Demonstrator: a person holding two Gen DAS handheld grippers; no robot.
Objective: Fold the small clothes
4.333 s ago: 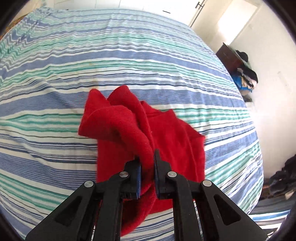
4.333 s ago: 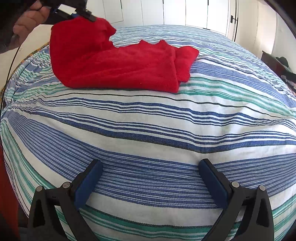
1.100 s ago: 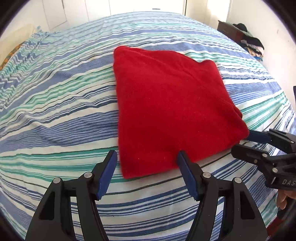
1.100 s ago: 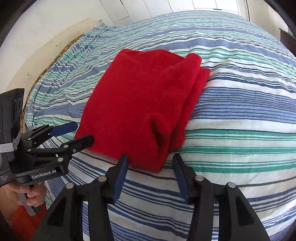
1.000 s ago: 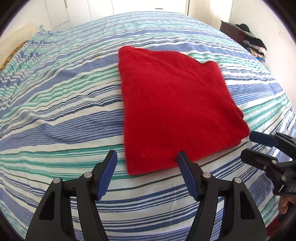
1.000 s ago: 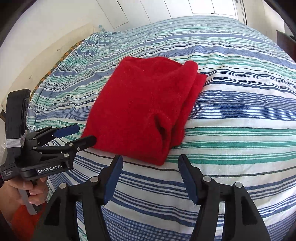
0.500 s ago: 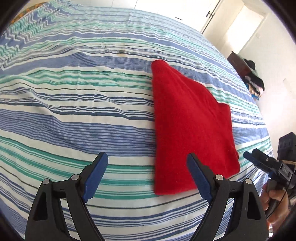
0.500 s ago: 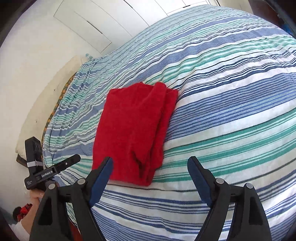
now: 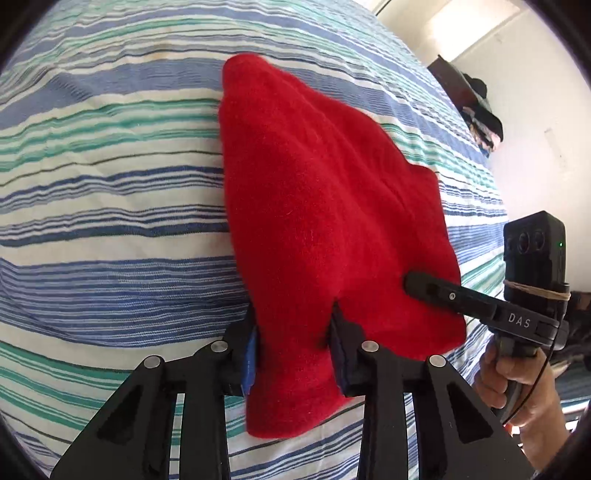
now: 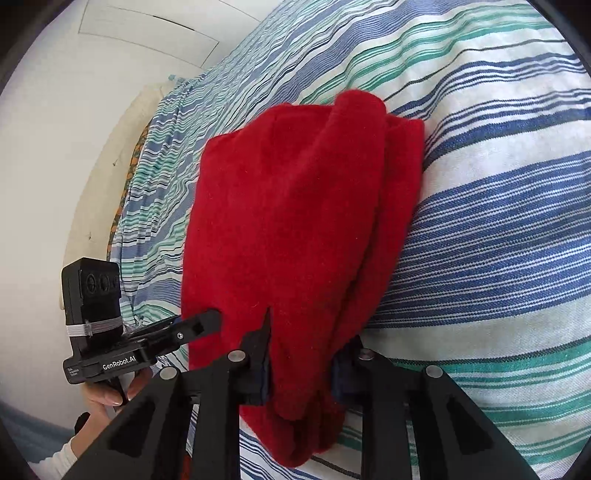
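A folded red garment (image 9: 325, 206) lies on the striped bedspread (image 9: 110, 221). My left gripper (image 9: 294, 350) is closing its jaws on the garment's near left corner. The cloth fills the gap and puckers between the blue pads. In the right wrist view the same red garment (image 10: 295, 221) shows its thick folded edge on the right. My right gripper (image 10: 301, 373) is closing on the near corner of that side, cloth bunched between its pads. Its upper finger (image 9: 436, 291) rests on top of the red cloth in the left wrist view. The left one's finger (image 10: 199, 325) touches the garment's left edge.
The bedspread (image 10: 498, 221) stretches wide around the garment. A dark dresser with piled clothes (image 9: 476, 107) stands by the far wall. White wardrobe doors (image 10: 147, 29) and a cream pillow edge (image 10: 122, 155) lie beyond the bed. A person's hand (image 9: 517, 387) grips each handle.
Both grippers moved forward from short of the garment onto its near edge. Their jaws went from wide open to narrowed around the red cloth.
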